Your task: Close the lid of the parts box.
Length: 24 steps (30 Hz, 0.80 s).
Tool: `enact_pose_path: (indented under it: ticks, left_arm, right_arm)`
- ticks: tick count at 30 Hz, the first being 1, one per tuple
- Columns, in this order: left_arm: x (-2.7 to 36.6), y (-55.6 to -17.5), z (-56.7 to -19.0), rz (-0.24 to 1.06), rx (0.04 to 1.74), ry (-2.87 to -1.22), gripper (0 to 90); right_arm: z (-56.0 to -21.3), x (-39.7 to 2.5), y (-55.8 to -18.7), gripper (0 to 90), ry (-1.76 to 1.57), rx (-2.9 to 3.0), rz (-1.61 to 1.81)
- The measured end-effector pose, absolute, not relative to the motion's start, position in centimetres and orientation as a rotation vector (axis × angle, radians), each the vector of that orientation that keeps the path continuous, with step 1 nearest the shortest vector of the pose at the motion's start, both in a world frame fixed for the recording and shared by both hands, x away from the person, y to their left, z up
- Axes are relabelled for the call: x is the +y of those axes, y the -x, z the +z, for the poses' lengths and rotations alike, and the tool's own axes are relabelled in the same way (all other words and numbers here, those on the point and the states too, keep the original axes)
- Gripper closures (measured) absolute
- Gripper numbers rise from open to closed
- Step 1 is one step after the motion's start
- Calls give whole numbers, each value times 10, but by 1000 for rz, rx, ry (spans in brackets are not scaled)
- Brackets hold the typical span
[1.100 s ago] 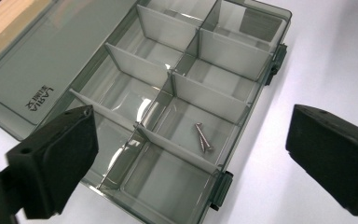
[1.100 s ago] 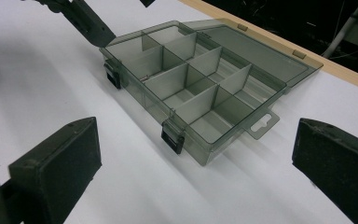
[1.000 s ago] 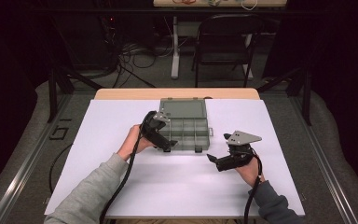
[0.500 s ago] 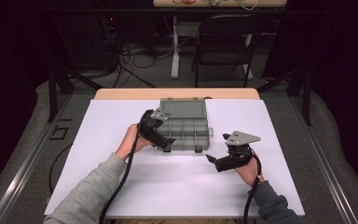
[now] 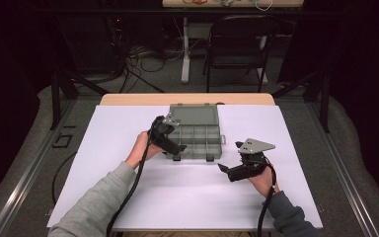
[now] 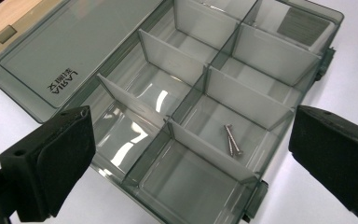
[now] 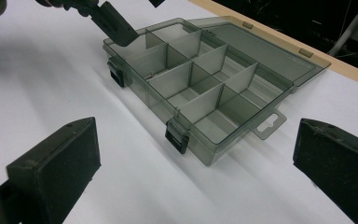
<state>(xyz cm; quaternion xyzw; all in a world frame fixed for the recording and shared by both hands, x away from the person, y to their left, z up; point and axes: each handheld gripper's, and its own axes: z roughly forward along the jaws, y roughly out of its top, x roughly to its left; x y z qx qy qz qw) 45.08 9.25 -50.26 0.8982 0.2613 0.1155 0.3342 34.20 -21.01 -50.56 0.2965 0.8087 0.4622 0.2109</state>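
Observation:
A smoky clear compartment box lies open mid-table, its lid folded back flat. My left gripper hovers over the box's front left corner, jaws open and holding nothing. In the left gripper view the left gripper frames the box and two small screws lying in a front compartment. My right gripper rests low to the right of the box, pointing at it. The right gripper is open and holds nothing, with the box and the left gripper ahead of it.
A white sheet covers the table, with a wooden edge at the back. Black latches stick out from the box's front wall. A folding chair and floor cables sit beyond the table.

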Motion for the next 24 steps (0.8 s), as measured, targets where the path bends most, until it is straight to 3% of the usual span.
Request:
enact_pose_path:
  ticks: [6,11,24]
  left_arm:
    - [88,-454,-509,296,697,-2369,23]
    - [86,-456,-515,285,702,-2386,156]
    - [79,-459,-529,315,755,-2394,379]
  right_arm:
    - [-506,-210,-342,0,-822,2252,1286]
    - [-506,-210,-342,0,-818,2250,1286]
    - [-506,-210,-342,0,-821,2254,1282]
